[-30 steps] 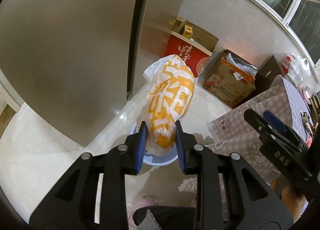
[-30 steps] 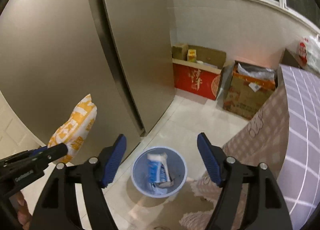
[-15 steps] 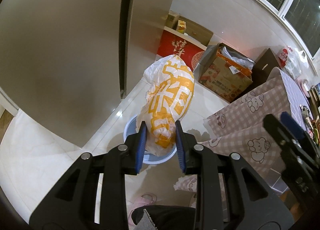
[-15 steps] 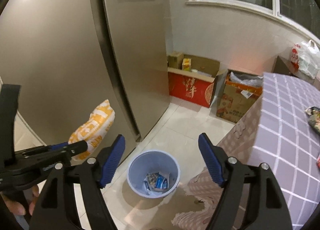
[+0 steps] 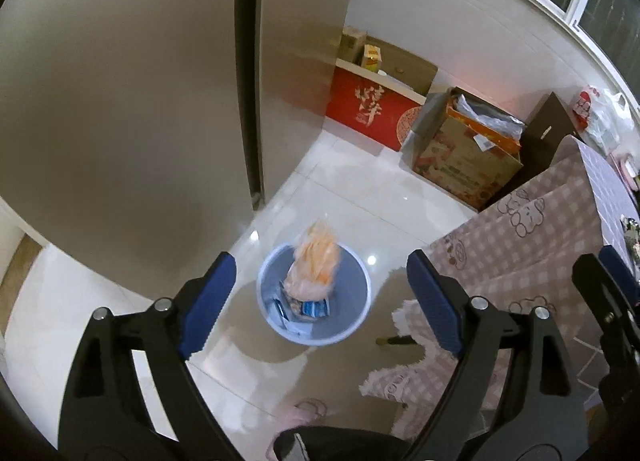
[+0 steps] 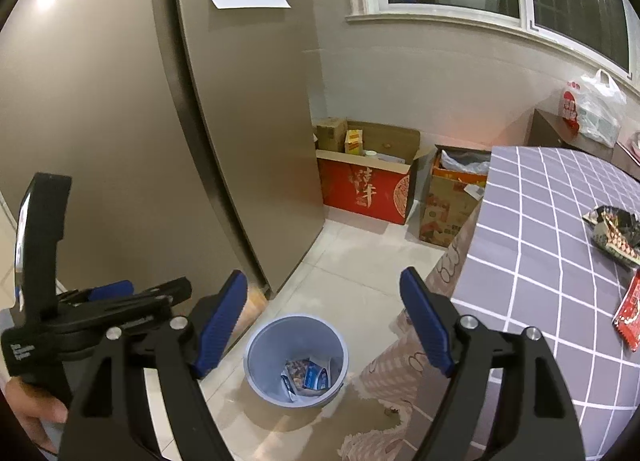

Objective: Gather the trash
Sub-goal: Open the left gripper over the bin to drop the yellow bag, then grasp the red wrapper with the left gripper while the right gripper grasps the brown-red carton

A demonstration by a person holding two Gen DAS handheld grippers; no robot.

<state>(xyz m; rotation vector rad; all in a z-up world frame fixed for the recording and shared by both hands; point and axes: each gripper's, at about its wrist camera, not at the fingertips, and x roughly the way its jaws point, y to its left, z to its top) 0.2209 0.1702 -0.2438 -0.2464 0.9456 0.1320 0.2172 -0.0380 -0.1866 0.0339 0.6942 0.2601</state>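
White floor tiles [image 5: 352, 197] fill the corner of this kitchen, hemmed in by the big grey fridge [image 5: 120, 81] on one side and a table with a purple checked tablecloth [image 6: 540, 229] on the other. Against the far wall sit a red cardboard box [image 5: 372, 109] and, just beside it, a brown carton [image 5: 460, 157]. Down on the tiles, between fridge and table, stands the round blue bin [image 5: 356, 317]. An orange-and-white bag [image 5: 316, 265], blurred, is at the bin's mouth, over the small wrappers [image 6: 308, 375] lying at the bottom; from the right wrist camera only a blurred orange patch shows beside the fridge's lower edge. Left tongs [image 5: 320, 301] are spread wide above the bin, nothing between the blue pads. Right tongs [image 6: 324, 325] gape wide too, gripping nothing. On the tablecloth lie a dark wrapper [image 6: 612, 229] and a red packet [image 6: 632, 309].
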